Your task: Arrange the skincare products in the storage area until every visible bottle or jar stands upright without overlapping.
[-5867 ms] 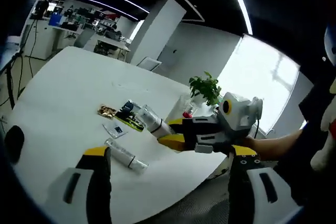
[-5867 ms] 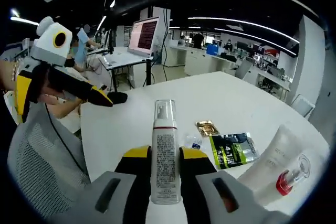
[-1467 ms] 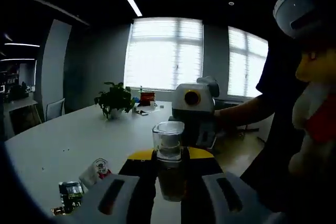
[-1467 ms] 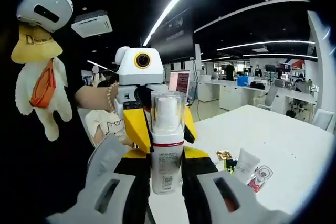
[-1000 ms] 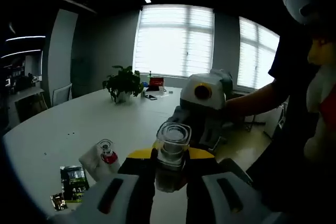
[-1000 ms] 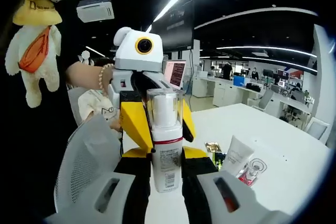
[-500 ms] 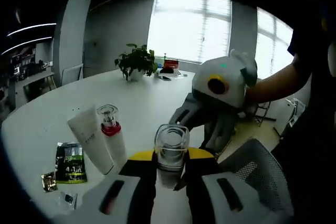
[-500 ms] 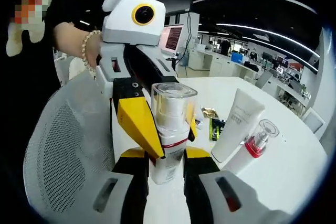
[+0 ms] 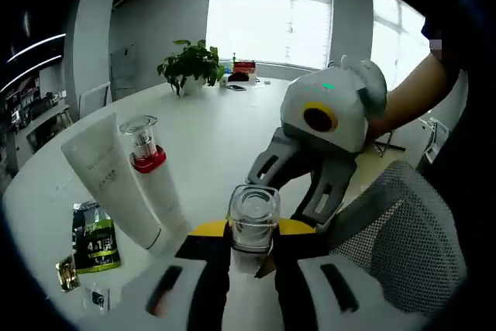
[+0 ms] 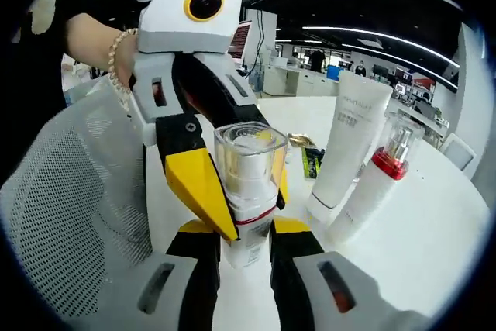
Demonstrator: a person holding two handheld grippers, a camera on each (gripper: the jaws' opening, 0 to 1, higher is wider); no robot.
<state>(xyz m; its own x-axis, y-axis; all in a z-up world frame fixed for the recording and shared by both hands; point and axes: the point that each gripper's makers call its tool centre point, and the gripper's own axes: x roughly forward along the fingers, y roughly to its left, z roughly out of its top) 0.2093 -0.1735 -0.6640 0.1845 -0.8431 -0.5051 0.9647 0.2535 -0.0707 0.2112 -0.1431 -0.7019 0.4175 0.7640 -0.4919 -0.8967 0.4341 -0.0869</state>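
Note:
A white pump bottle with a clear cap and a red band (image 9: 253,215) (image 10: 249,162) stands upright between both grippers, low over the white table (image 9: 217,137). My left gripper (image 9: 253,232) is shut on it, cap towards the camera. My right gripper (image 10: 244,232) is shut on its lower body. The left gripper (image 10: 239,191) flanks the cap with its yellow jaws in the right gripper view. The right gripper (image 9: 287,191) reaches in from the right in the left gripper view. Close beside the bottle, a white tube (image 9: 112,184) (image 10: 345,153) and a red-collared pump bottle (image 9: 151,176) (image 10: 380,184) stand upright.
A green sachet (image 9: 94,238) (image 10: 314,162), a gold sachet (image 9: 66,273) (image 10: 298,141) and a small packet (image 9: 97,298) lie flat on the table. A grey mesh chair (image 9: 395,230) (image 10: 70,207) stands at the table edge. A potted plant (image 9: 190,63) sits far back.
The left gripper has closed on the bottle that the right gripper held alone. Both have brought it down beside the tube and red-collared bottle, which now stand upright.

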